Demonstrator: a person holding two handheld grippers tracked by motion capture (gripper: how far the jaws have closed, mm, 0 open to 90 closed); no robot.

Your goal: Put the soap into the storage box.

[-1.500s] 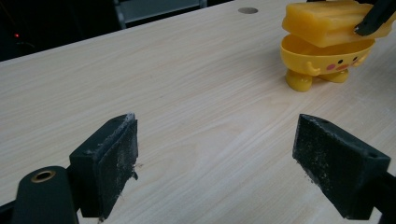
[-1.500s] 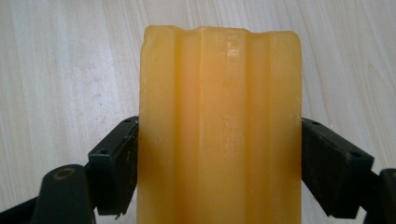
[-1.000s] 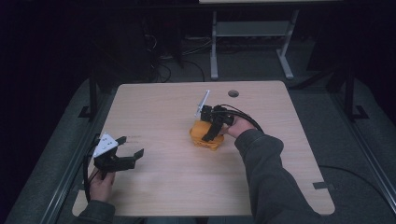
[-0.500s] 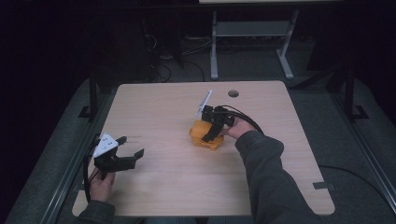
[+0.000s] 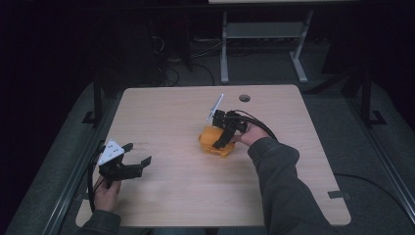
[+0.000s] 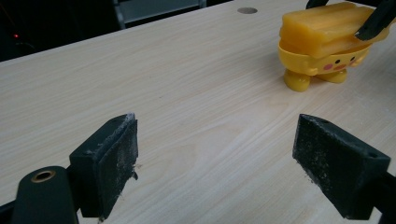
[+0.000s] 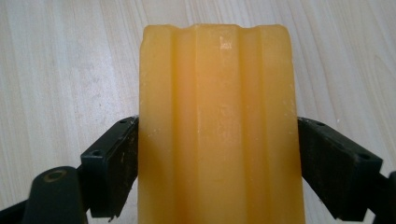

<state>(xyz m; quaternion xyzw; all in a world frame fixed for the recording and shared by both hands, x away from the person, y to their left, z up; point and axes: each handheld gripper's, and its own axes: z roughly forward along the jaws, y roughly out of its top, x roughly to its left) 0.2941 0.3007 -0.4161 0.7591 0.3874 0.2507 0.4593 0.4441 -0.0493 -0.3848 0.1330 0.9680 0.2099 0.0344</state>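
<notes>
Gripper work at this moment is split unevenly: the left gripper is held low over the table near its left edge, its jaws spread wide with nothing between them, as is confirmed in the left gripper view, where bare wood grain is seen between the two black pads. Well apart from it, toward the middle of the table, a yellow duck-shaped holder is seen standing on two small feet, with a painted face and pink cheeks, and a ribbed yellow block is carried on top of it. The right gripper is set down over that block; in the right gripper view its jaws are seen flanking the block's long sides, the left pad touching and the right one touching or very nearly so, so the block is judged to be grasped or just about grasped. The step in hand is taken to be lifting the block off the holder or seating it there. For it to be done well, the grip should be kept square across the ribbed sides, pressure should be applied evenly so the soft-looking block is not dented, and any lift should be made straight up so the light holder is not tipped. The holder could be steadied by the idle left gripper if needed.
</notes>
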